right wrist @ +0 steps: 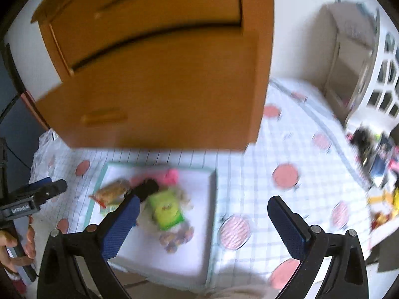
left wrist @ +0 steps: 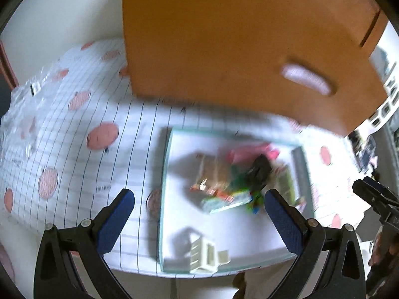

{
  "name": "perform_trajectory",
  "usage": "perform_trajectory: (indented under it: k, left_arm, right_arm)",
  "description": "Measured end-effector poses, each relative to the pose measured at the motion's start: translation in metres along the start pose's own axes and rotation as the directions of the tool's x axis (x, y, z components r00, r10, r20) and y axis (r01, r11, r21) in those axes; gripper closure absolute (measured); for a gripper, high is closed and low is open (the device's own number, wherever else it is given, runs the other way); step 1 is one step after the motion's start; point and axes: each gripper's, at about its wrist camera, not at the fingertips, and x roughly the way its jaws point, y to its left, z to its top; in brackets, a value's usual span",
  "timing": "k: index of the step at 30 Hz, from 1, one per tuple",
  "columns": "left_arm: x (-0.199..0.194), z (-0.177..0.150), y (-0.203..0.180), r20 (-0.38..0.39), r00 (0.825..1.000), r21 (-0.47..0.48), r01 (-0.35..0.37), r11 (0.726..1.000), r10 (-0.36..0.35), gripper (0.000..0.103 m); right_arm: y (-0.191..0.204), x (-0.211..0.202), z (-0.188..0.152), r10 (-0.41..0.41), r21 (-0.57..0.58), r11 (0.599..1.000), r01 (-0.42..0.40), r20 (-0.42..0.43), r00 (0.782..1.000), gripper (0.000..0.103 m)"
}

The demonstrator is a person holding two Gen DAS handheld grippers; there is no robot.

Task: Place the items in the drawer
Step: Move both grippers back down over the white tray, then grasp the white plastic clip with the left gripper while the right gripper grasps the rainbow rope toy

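An orange wooden drawer cabinet [left wrist: 224, 44] [right wrist: 154, 62] stands at the back of the table, its drawer fronts looking shut. In front of it lies a white tray with a teal rim [left wrist: 165, 174] [right wrist: 213, 199]. The tray holds a blurred pile: a green packet [right wrist: 167, 209], a pink item [right wrist: 170, 175], a black item [left wrist: 259, 172], a snack bag [right wrist: 112, 191] and a small cream object [left wrist: 207, 256]. My left gripper [left wrist: 199, 214] hangs open above the tray's near left part, holding nothing. My right gripper [right wrist: 205, 221] is open over the tray's right rim, also holding nothing.
A checked tablecloth with pink dots [left wrist: 102, 134] covers the table. Crumpled clear plastic [left wrist: 22, 114] lies at the left. A white lattice basket [right wrist: 384, 74], a beige box [right wrist: 349, 49] and mixed clutter [right wrist: 374, 154] sit at the right. A hand [right wrist: 27, 239] holds the left gripper's handle.
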Motion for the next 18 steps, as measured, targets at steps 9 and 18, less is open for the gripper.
perform_trajectory:
  k: [9,18]
  left_arm:
    - [0.042,-0.037,-0.001,-0.189,0.981,0.014,-0.04,0.999,0.042,0.0]
    - [0.067,-0.069,-0.009,-0.254,0.966,0.064,-0.029,0.997,0.045,0.0]
  right_arm:
    - [0.019,0.062,-0.036,0.072,0.124,0.991,-0.048,-0.193,0.978,0.0]
    - [0.009,0.086,-0.049,0.062,0.203,0.979,-0.001,-0.291,0.955,0.001]
